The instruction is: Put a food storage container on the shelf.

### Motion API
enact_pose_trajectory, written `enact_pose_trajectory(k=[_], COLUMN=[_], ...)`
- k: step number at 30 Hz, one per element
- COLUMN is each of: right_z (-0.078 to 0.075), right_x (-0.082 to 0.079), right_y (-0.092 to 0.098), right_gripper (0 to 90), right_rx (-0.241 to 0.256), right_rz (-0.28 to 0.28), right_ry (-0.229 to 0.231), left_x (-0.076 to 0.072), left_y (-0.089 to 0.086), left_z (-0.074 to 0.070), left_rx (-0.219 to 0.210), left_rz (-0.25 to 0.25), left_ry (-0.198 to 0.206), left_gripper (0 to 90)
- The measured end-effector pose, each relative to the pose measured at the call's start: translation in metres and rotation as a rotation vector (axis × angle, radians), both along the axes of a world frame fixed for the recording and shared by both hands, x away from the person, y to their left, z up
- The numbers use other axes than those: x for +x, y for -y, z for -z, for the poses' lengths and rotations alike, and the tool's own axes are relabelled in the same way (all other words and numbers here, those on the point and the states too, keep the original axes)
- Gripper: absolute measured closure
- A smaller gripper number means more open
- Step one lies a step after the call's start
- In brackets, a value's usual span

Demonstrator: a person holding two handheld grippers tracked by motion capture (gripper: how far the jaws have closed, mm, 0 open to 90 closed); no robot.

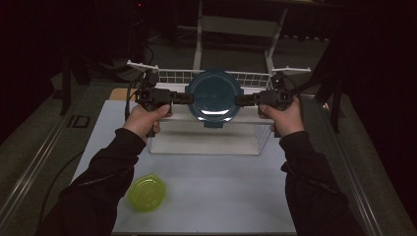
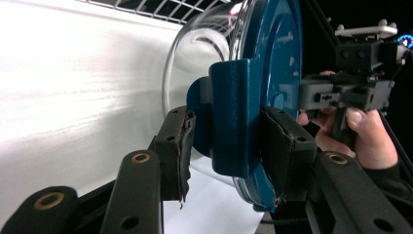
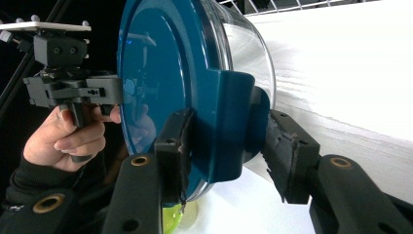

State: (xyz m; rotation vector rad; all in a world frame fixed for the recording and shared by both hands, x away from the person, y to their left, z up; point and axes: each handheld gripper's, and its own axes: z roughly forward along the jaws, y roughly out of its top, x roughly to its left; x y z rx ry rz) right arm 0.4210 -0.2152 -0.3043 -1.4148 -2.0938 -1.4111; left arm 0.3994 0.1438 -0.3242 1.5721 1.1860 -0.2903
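Observation:
A round clear container with a dark blue lid (image 1: 214, 96) hangs in the air over a white wire rack (image 1: 206, 142), lid facing me. My left gripper (image 1: 189, 98) is shut on the blue side latch (image 2: 234, 112) at its left edge. On the opposite edge, my right gripper (image 1: 240, 100) is shut on the other latch (image 3: 229, 122). In the left gripper view the jaws of the left gripper (image 2: 229, 141) press either side of the latch, with the lid (image 2: 272, 58) beyond. The right gripper (image 3: 224, 146) clamps its latch under the lid (image 3: 160, 73).
A yellow-green lid (image 1: 147, 192) lies on the white table mat (image 1: 221, 196) at the near left. The rack's wire back wall (image 1: 172, 76) and white side arms stand behind the container. Dark floor and metal rails surround the table.

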Motion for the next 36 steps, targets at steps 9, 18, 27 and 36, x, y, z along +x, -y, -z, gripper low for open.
enact_pose_trajectory(k=[9, 18, 27, 36], right_z=[0.001, 0.002, 0.005, 0.017], right_x=[0.01, 0.019, 0.027, 0.039], right_y=[-0.001, -0.001, -0.002, -0.001], right_gripper=[52.7, 51.7, 49.5, 43.0], right_rx=[0.011, 0.018, 0.028, 0.066], right_rz=[0.019, 0.025, 0.023, 0.016], right_ry=[-0.053, -0.105, -0.147, -0.224], left_x=[0.008, 0.014, 0.02, 0.026], left_y=[-0.002, -0.003, -0.004, -0.004], left_z=[0.004, 0.01, 0.015, 0.022], left_rx=[-0.03, -0.065, -0.081, -0.119], left_rz=[-0.007, -0.022, -0.018, -0.025], left_ry=[-0.039, -0.071, -0.114, -0.152], left_gripper=[52.8, 51.3, 47.7, 43.0])
